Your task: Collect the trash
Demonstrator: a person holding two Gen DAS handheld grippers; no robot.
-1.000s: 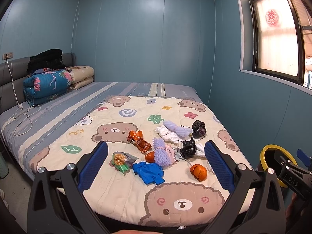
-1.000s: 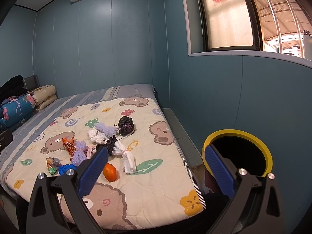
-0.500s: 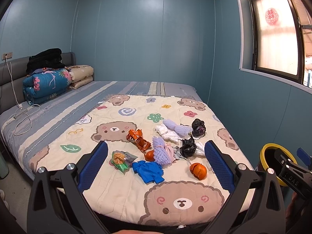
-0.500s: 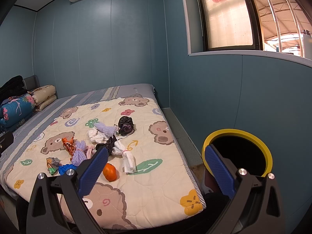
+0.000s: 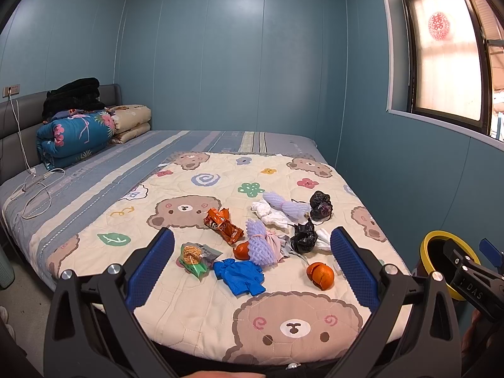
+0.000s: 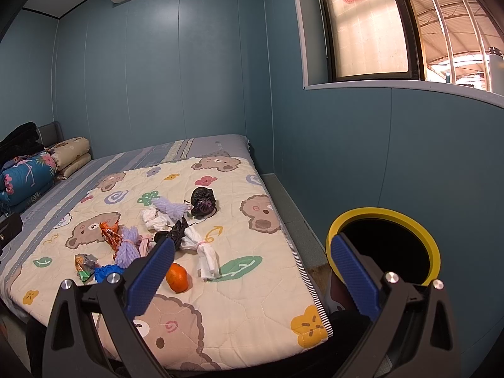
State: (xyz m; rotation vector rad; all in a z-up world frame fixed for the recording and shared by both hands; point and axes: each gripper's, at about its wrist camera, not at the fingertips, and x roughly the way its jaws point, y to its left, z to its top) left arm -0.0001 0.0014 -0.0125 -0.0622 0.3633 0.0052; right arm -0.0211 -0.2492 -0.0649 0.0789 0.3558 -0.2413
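Trash lies in a cluster on the bear-print quilt point(image 5: 201, 308): an orange peel point(image 5: 320, 275), a blue glove point(image 5: 240, 274), a green snack packet point(image 5: 196, 256), an orange wrapper point(image 5: 222, 225), purple foam nets point(image 5: 260, 247), black bags point(image 5: 303, 237) and white tissues point(image 5: 270, 214). My left gripper point(image 5: 250, 261) is open and empty, held before the bed's near edge. My right gripper point(image 6: 251, 271) is open and empty, between the orange peel point(image 6: 178, 277) and the yellow-rimmed bin point(image 6: 385, 244).
The bin also shows at the right in the left wrist view point(image 5: 438, 262), on the floor in the gap between bed and blue wall. Folded bedding point(image 5: 75, 135) and a charger cable point(image 5: 34, 186) lie at the bed's head. A window point(image 6: 371, 25) is set in the right wall.
The left gripper's view has drifted slightly, so the trash sits a little higher and further left in frame. The right gripper has barely moved. Both stay open.
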